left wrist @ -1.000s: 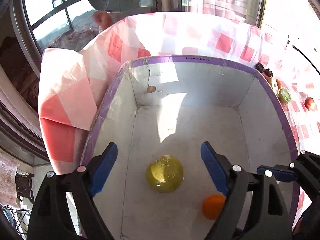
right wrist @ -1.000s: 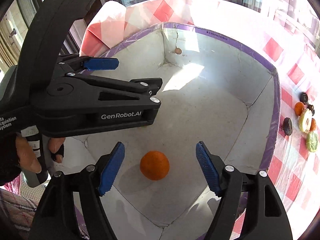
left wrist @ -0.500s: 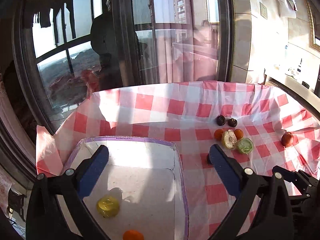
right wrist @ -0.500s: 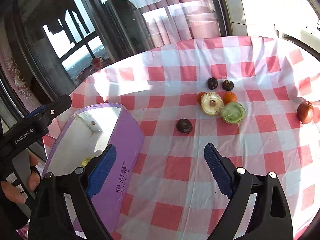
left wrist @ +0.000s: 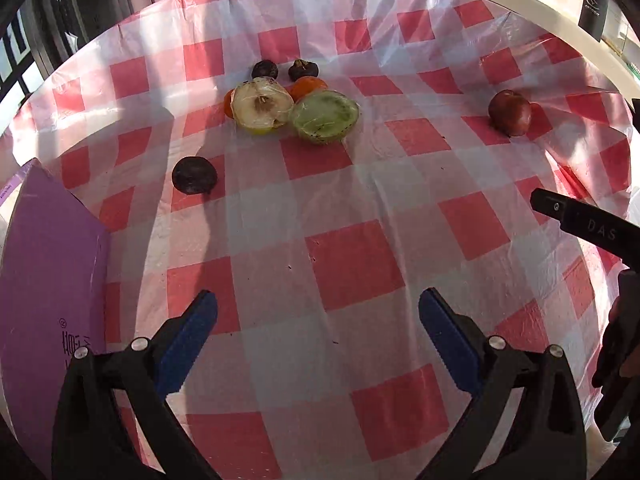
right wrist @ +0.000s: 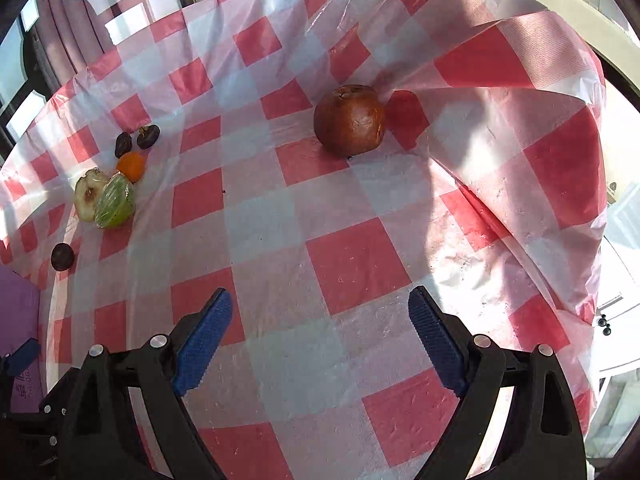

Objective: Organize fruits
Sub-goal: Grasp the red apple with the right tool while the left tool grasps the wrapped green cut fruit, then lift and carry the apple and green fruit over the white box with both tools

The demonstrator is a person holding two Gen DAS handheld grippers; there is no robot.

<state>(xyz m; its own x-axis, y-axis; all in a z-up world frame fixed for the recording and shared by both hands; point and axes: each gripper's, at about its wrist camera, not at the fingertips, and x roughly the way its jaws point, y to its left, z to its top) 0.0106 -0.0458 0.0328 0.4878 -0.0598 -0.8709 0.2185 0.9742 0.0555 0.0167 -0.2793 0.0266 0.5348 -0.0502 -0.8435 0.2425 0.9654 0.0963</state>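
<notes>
Evidently a reach for the next fruit is being made, with nothing being carried by either gripper.

From the left wrist, the left gripper [left wrist: 318,320] is being held wide open and empty over the checked cloth [left wrist: 356,264]. Ahead, a cluster is lying together: a cut pale half [left wrist: 262,108] touching a cut green half [left wrist: 325,117], two oranges [left wrist: 307,87] behind them, and two dark fruits [left wrist: 265,69] beyond. A lone dark fruit [left wrist: 195,175] is sitting nearer, close to the purple box [left wrist: 48,272] at the left edge. Only the box's outer wall is being shown, so its contents cannot be told. A red apple [left wrist: 510,113] is lying well apart to the right.

From the right wrist, the right gripper [right wrist: 318,320] is likewise being held released and empty, and is being pointed at the apple [right wrist: 350,120], which is lying ahead. For the next move, the jaws would probably need to be brought down around the apple and then closed.
</notes>
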